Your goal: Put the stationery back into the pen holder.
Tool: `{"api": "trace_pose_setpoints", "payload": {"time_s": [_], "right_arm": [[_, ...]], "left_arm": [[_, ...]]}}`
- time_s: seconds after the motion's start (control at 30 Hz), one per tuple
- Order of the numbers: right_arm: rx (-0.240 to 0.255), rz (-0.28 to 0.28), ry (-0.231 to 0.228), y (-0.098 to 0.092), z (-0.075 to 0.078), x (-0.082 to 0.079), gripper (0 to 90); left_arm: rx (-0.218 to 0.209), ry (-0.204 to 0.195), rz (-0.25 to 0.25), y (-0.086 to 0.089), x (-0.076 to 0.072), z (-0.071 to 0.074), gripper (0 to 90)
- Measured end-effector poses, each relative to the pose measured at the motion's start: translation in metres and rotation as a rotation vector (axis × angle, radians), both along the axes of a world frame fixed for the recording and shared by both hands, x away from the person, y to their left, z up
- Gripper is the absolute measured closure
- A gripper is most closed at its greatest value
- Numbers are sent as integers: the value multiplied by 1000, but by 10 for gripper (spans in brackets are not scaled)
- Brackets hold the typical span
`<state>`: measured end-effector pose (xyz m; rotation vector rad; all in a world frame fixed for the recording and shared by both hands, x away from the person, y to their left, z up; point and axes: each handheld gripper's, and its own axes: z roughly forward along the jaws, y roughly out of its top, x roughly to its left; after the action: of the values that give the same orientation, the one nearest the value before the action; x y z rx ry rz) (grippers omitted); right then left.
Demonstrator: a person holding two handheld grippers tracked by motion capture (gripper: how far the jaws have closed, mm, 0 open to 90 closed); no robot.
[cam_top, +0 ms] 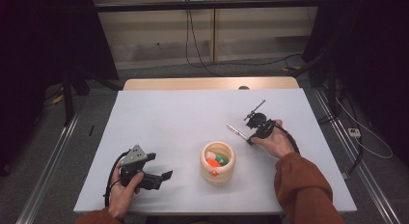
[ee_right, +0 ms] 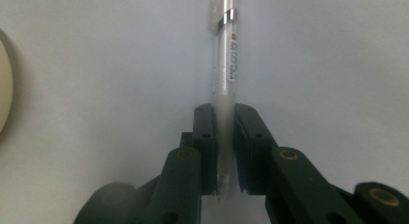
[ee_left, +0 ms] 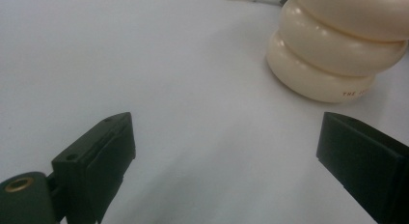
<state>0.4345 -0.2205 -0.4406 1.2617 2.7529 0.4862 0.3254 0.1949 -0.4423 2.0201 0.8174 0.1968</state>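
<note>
A clear plastic pen [ee_right: 224,64] with a metal clip lies along the white table, and my right gripper [ee_right: 224,119] is shut on its frosted grip end. In the high view that gripper [cam_top: 248,137] sits right of the cream ribbed cup [cam_top: 218,161], with the pen [cam_top: 236,132] pointing up and left from it. The cup holds orange, green and white items. My left gripper [cam_top: 166,175] rests on the table left of the cup with its jaws wide apart. In the left gripper view the gripper [ee_left: 224,142] has only bare table between its fingers, and the cup [ee_left: 333,45] stands ahead to the right.
The white table [cam_top: 183,113] has a wooden strip along its far edge [cam_top: 207,83]. Cables run across the grey floor behind and to the right. Dark stands flank both sides.
</note>
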Motion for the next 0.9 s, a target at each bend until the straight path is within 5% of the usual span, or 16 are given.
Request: {"api": "trace_pose_setpoints", "payload": {"time_s": [0.43,0.9], "right_arm": [[60,-19,-18,-8,-1,-4,808],[165,-48,-75,-30,4,-28,808]], "left_arm": [[-3,-2,1,0,0,0,63],[0,-2,-2,-1,0,-1,61]]}}
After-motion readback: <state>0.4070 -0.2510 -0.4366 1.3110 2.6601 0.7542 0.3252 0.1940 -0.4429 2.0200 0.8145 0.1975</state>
